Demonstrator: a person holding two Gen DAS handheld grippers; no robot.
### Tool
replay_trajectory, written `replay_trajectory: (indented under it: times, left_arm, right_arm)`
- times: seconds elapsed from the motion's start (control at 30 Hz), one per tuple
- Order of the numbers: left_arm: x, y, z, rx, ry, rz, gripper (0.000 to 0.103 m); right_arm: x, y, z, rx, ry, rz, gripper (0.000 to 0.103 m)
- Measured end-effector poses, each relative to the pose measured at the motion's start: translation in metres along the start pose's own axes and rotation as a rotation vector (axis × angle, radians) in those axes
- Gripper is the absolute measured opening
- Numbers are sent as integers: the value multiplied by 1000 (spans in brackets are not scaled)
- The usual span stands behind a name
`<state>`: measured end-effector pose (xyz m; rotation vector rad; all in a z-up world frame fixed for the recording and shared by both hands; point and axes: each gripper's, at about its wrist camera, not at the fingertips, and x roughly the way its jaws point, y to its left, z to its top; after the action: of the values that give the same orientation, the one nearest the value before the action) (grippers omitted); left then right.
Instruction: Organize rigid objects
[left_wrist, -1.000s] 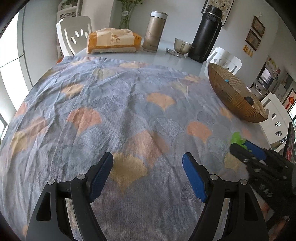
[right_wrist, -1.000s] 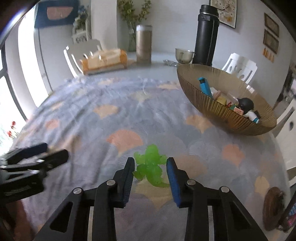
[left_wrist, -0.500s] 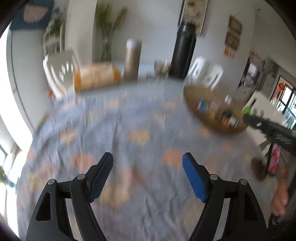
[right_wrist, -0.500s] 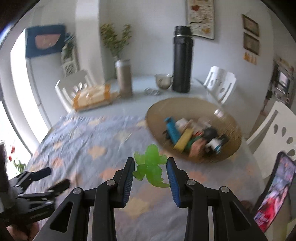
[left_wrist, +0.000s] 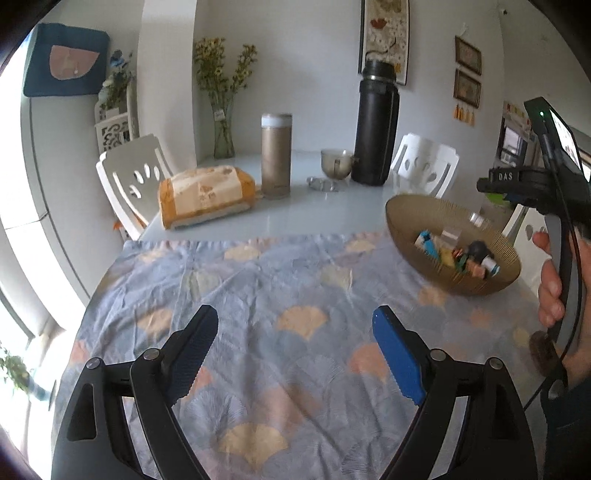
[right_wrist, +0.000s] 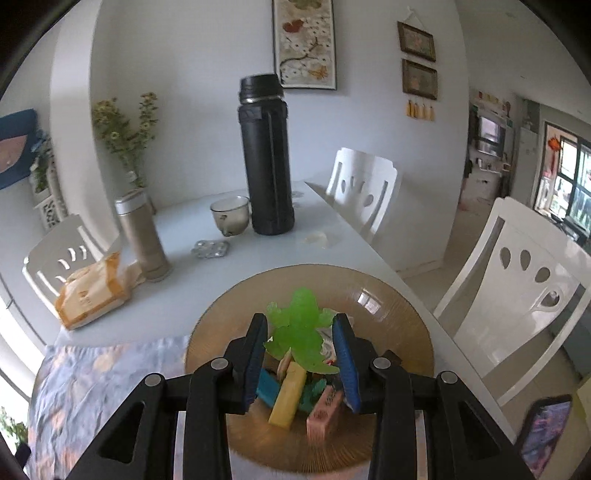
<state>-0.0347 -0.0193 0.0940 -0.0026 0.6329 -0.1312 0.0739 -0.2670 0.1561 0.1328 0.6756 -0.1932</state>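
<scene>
Spread wide, the left claw (left_wrist: 293, 349) hangs over the patterned cloth (left_wrist: 258, 280) with nothing between its blue pads; its jaws have just been opening. Farther left on the pale surface (left_wrist: 295, 206) lies an orange-and-white packet (left_wrist: 205, 195) whose print is too blurred to read, and just right of it stands a tan flask (left_wrist: 276, 155), then a small metal cup (left_wrist: 335, 164), a foil blister pack (left_wrist: 323, 183) and a tall black thermos (left_wrist: 377, 125). White chairs (left_wrist: 135, 184) stand behind the surface, and a vase of dried flowers (left_wrist: 223, 110) stands at the far wall. To the right, a ribbed brown bowl (left_wrist: 413, 218) rests partly on the cloth's edge, holding a heap of small toys. At the right edge of the left wrist view a hand (left_wrist: 554, 280) grips the other tool's handle, whose black body carries the letters "DAS" (left_wrist: 505, 176). From the right wrist camera, the right claw (right_wrist: 300, 354) pinches a translucent green toy figure (right_wrist: 301, 332) between its pads, held in the air directly over the bowl (right_wrist: 388, 295). Below it in the bowl lie a yellow stick (right_wrist: 290, 395), a blue piece (right_wrist: 267, 387) and a pink block (right_wrist: 325, 410) with writing too blurred to read. The claw's black arms hide the bowl's near rim.
</scene>
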Motion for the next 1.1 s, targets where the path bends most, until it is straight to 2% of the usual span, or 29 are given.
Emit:
replay_trajectory:
  times: [0.03, 0.07, 0.1, 0.2, 0.33, 0.4, 0.43, 0.53, 0.63, 0.77, 1.1]
  left_arm:
    - [2, 1, -1, -2, 6, 2, 85]
    - [2, 1, -1, -3, 9, 0, 85]
    - [0, 2, -2, -3, 8, -4, 85]
    - [-11, 3, -3, -6, -7, -2, 85]
    - [-31, 4, -10, -12, -19, -7, 85]
    - [-41, 4, -14, -13, -20, -8, 85]
    - [-47, 3, -18, -12, -20, -6, 85]
    - [-59, -2, -27, 4, -38, 11, 88]
    - [-61, -9, -43, 36, -49, 34, 89]
    - [-57, -15, -61, 46, -48, 31, 89]
    - [-43, -11, -74, 16, -14, 50, 89]
  right_arm:
    - [5, 0, 0, -4, 14, 4, 44]
    - [10, 0, -2, -10, 31, -3, 60]
    - [10, 0, -5, -14, 33, -17, 67]
    - [-5, 2, -15, -50, 15, -9, 67]
    - [-46, 17, -34, -137, 3, 29, 69]
    - [-70, 24, -50, -171, -1, 60, 83]
    - [-79, 26, -57, -179, 1, 81, 94]
    - [-106, 30, -85, -195, -9, 158, 95]
    - [-118, 32, -119, -211, -28, 167, 95]
    - [-110, 33, -159, -231, 1, 180, 95]
    - [-83, 27, -184, -230, 124, 179, 95]
